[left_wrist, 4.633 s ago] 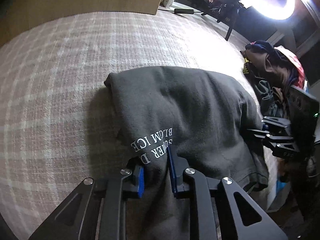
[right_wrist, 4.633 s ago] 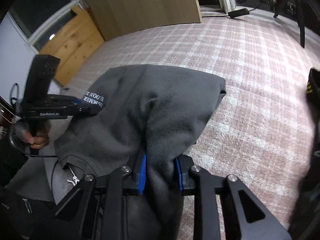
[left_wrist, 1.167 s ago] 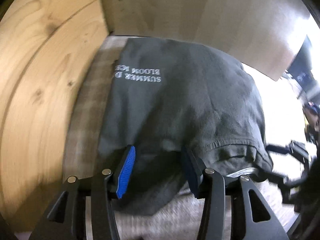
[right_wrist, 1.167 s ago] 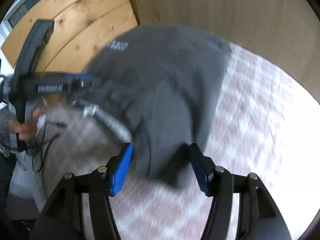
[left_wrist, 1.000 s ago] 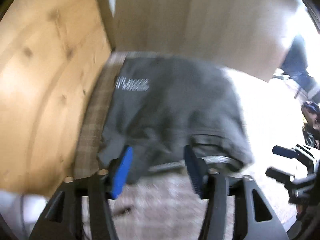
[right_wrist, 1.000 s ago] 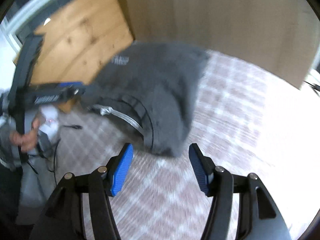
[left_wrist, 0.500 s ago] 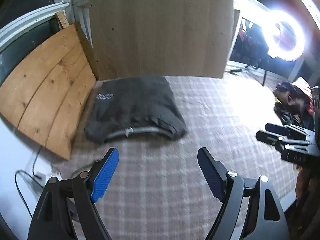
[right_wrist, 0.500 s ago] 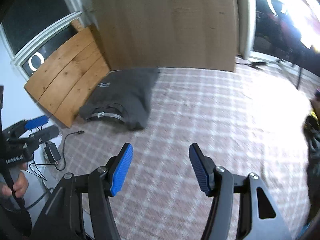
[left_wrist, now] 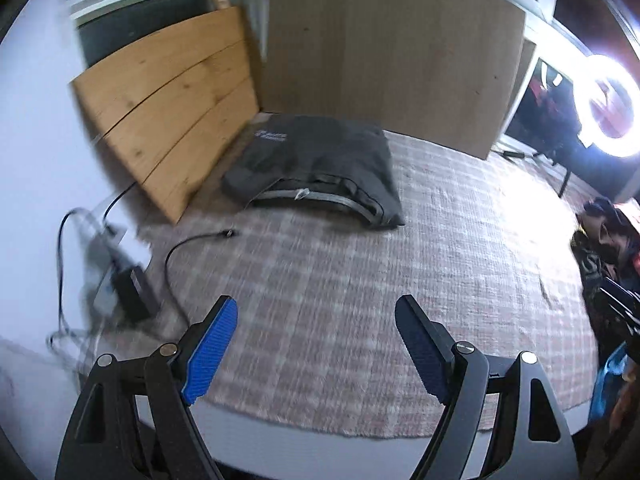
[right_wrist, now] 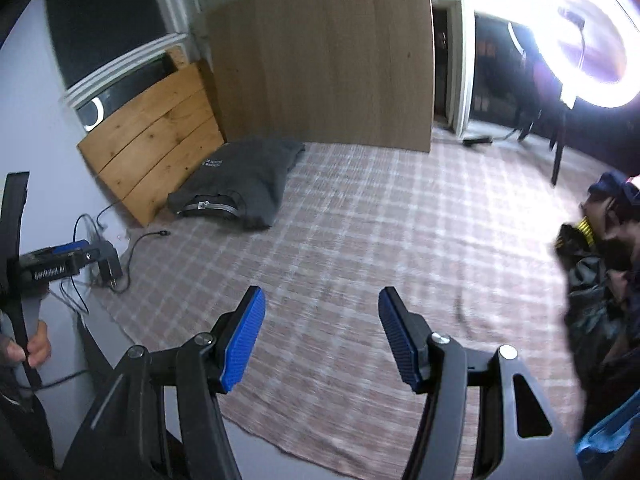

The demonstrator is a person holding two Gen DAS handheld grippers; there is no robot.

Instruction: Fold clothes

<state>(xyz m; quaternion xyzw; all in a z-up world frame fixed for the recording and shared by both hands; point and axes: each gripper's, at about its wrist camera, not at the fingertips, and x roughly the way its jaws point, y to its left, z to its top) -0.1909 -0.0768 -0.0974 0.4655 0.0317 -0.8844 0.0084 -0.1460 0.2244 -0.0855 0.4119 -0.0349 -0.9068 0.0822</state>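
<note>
A folded dark grey garment (left_wrist: 320, 168) with small white lettering lies at the far left corner of the plaid rug (left_wrist: 360, 280), against the wooden boards; it shows in the right wrist view too (right_wrist: 240, 184). My left gripper (left_wrist: 316, 312) hangs open and empty well back from it. My right gripper (right_wrist: 320, 304) is open and empty as well, over the rug's near part. In the right wrist view the left gripper (right_wrist: 60, 264) shows at the left edge, held by a hand (right_wrist: 36, 350). A heap of unfolded clothes (right_wrist: 600, 264) sits at the right.
A slatted wooden board (left_wrist: 168, 120) and a large plain panel (left_wrist: 380, 60) lean at the back. A black power adapter (left_wrist: 134, 292) with cables lies off the rug's left edge. A bright ring light (right_wrist: 584, 28) on a stand glares at the far right.
Both grippers let go of the grey garment, which now lies folded by the boards. Both have pulled back and away from it, jaws wide.
</note>
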